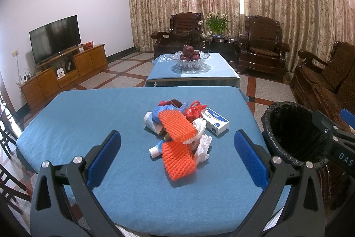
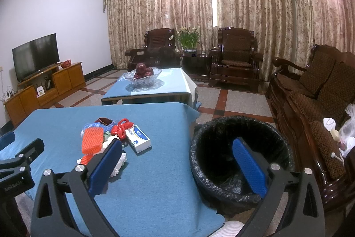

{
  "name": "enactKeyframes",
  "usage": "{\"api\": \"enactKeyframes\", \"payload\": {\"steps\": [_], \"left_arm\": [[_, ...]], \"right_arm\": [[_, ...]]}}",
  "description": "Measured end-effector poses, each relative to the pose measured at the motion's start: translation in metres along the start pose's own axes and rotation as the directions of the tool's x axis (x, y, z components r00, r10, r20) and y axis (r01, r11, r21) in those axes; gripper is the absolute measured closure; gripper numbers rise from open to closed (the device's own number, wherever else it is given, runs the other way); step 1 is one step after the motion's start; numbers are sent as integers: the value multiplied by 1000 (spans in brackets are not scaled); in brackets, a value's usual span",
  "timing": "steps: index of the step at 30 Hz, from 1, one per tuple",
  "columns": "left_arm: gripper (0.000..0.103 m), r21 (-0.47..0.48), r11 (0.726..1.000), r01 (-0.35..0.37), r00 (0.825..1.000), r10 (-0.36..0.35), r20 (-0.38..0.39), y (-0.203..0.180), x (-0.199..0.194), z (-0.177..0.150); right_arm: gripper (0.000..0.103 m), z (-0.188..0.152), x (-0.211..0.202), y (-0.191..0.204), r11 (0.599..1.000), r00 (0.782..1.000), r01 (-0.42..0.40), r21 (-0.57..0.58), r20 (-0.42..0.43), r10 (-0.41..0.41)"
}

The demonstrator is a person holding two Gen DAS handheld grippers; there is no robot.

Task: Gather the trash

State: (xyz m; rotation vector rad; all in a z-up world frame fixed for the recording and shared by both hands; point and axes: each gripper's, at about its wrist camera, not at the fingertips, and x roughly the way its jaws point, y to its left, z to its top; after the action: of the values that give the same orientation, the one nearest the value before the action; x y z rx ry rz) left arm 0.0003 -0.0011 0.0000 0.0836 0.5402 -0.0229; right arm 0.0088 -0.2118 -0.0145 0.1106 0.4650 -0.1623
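A pile of trash lies mid-table on the blue cloth [image 1: 77, 114]: two orange foam nets [image 1: 177, 126] [image 1: 178, 160], a white-and-blue box [image 1: 216, 121], a red bag [image 1: 194, 110], white crumpled plastic [image 1: 203, 146], a blue bag [image 1: 166, 109] and white tubes. The pile also shows in the right wrist view, with the box [image 2: 138, 139] and a net [image 2: 92, 140]. My left gripper [image 1: 177, 148] is open and empty, just short of the pile. My right gripper [image 2: 177, 157] is open and empty, over the table's right edge by the black-lined bin [image 2: 241, 161], which stands right of the table [image 1: 292, 132].
A second blue-covered table with a glass bowl of apples [image 1: 189, 57] stands beyond. Dark wooden armchairs [image 1: 261, 48] and a sofa [image 2: 310, 99] line the back and right. A TV on a wooden cabinet [image 1: 55, 37] is at the left. Bags lie on the sofa [image 2: 346, 132].
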Motion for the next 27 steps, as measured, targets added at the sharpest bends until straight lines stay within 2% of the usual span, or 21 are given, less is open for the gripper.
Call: {"api": "enactKeyframes", "payload": {"steps": [19, 25, 27], "left_arm": [[5, 0, 1000, 0, 1000, 0, -2, -1, -3, 0], [5, -1, 1000, 1, 1000, -1, -7, 2, 4, 0], [5, 0, 1000, 0, 1000, 0, -5, 2, 4, 0]], "right_arm": [[6, -2, 2, -1, 1000, 1000, 1, 1, -3, -1], [6, -18, 10, -14, 1000, 1000, -4, -5, -9, 4], [6, -25, 24, -13, 1000, 1000, -3, -4, -13, 3]]}}
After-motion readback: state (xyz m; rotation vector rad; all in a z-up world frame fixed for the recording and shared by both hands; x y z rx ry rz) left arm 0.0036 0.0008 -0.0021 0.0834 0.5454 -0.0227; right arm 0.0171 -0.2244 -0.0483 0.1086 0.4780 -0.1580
